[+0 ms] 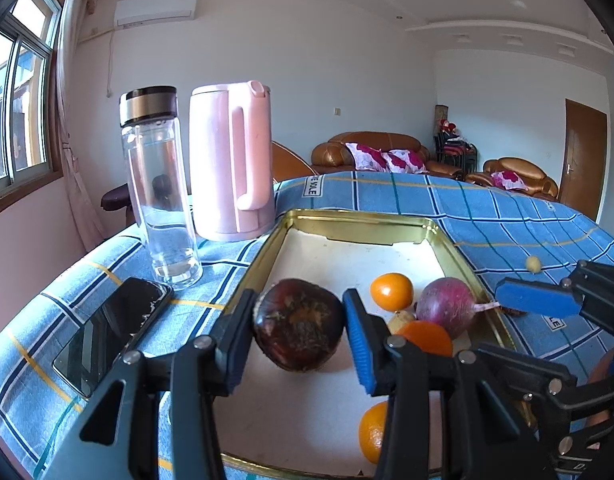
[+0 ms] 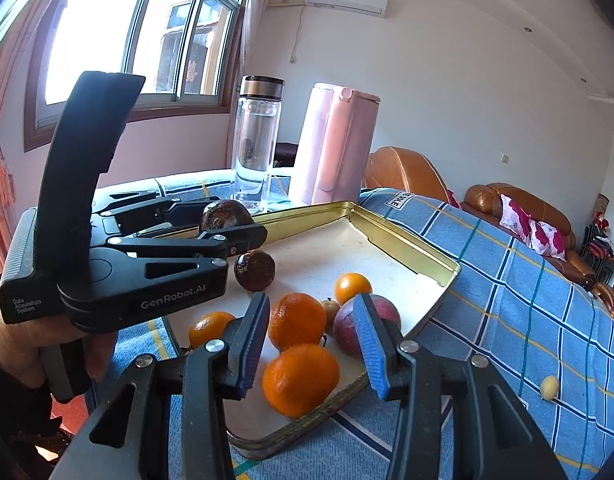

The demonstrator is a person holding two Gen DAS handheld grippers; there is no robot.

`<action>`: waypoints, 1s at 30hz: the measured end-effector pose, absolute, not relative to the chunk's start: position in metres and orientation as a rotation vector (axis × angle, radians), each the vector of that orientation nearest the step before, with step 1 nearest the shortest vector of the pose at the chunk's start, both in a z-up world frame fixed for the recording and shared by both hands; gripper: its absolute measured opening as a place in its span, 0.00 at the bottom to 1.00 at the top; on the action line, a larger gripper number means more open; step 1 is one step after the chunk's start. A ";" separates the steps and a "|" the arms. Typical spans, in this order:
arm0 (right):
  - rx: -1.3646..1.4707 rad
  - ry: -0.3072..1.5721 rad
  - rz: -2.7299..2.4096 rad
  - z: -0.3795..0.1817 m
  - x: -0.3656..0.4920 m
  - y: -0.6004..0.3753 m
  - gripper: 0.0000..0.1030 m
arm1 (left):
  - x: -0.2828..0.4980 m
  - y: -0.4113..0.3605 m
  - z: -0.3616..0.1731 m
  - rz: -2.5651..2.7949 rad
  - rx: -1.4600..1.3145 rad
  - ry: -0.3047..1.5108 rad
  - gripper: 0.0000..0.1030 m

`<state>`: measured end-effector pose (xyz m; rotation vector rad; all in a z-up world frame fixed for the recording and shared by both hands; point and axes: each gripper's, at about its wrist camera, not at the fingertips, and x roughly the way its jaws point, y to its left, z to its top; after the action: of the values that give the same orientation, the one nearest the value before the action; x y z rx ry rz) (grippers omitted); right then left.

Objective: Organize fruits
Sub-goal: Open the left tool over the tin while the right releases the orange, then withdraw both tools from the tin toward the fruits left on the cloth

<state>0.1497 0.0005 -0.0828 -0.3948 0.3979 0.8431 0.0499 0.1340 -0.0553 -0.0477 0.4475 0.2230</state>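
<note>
My left gripper (image 1: pixel 299 300) is shut on a dark brown round fruit (image 1: pixel 298 324), held above the gold-rimmed tray (image 1: pixel 359 218). The right wrist view shows this gripper (image 2: pixel 235 222) at the left with that fruit (image 2: pixel 223 216). A second dark fruit (image 2: pixel 254 265), several oranges (image 2: pixel 297 320), a small brownish fruit (image 2: pixel 331 308) and a red-purple fruit (image 2: pixel 387 306) lie in the tray (image 2: pixel 407 256). My right gripper (image 2: pixel 311 308) hangs over the tray's near corner, its fingers apart. An orange (image 2: pixel 301 380) lies on the tray below them, untouched. A small pale fruit (image 2: pixel 549 388) sits on the cloth outside the tray.
A glass bottle (image 1: pixel 163 200) and a pink kettle (image 1: pixel 231 160) stand behind the tray's left corner. A black phone (image 1: pixel 111 332) lies on the blue checked cloth (image 1: pixel 487 216) to the left. The table edge drops off just beyond. A person's hand (image 2: pixel 99 356) holds the left gripper.
</note>
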 end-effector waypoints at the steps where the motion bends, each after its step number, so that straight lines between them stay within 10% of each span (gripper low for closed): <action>1: -0.396 0.399 0.844 -0.084 0.150 0.001 0.45 | 0.050 0.135 -0.056 0.224 -0.049 0.451 0.44; 17: -0.365 0.404 0.835 -0.083 0.153 -0.007 0.46 | 0.054 0.136 -0.061 0.233 -0.047 0.480 0.45; 30: -0.351 0.401 0.738 -0.081 0.163 -0.041 0.59 | 0.048 0.124 -0.048 0.224 -0.075 0.425 0.74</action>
<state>0.1629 -0.0410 -0.0805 -0.3512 0.4013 0.7375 0.0484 0.1240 -0.0480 -0.0748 0.4254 0.2244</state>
